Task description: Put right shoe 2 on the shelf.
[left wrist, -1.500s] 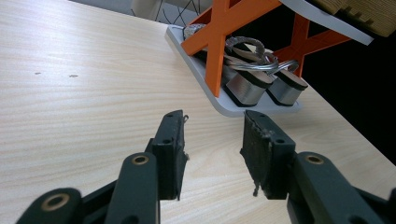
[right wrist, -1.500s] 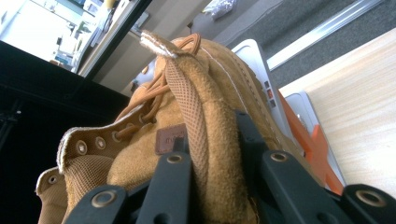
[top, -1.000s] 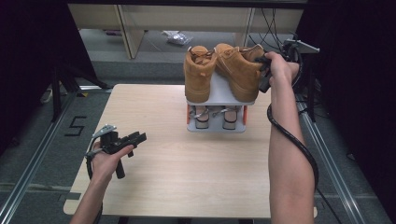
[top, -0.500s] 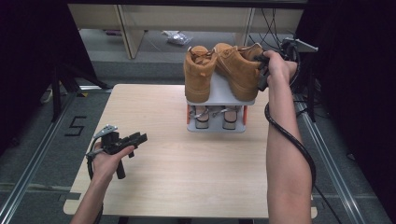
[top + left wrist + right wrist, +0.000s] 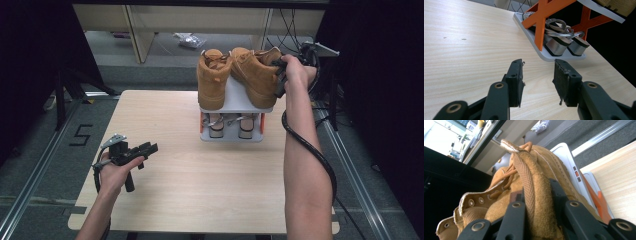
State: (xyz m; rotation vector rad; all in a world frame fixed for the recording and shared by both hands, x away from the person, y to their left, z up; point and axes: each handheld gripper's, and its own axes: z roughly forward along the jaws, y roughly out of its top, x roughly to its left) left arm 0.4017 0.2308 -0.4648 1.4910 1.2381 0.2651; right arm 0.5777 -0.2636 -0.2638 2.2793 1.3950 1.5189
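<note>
I'm seeing the tan suede boot [image 5: 255, 75] sitting tilted on the far rack's top shelf, right of its twin.

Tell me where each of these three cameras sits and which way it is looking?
High view: above the table, looking down on the shoe rack; both forearms show.
Left gripper view: on the left gripper, facing the rack's sandals; open jaws show.
Right gripper view: on the right gripper, clamping the tan boot.
Shared: rack, boot.

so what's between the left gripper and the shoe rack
Just bare table. In the high view nothing lies between the left gripper and the shoe rack; the left gripper view shows only wood ahead of its open jaws.
</note>
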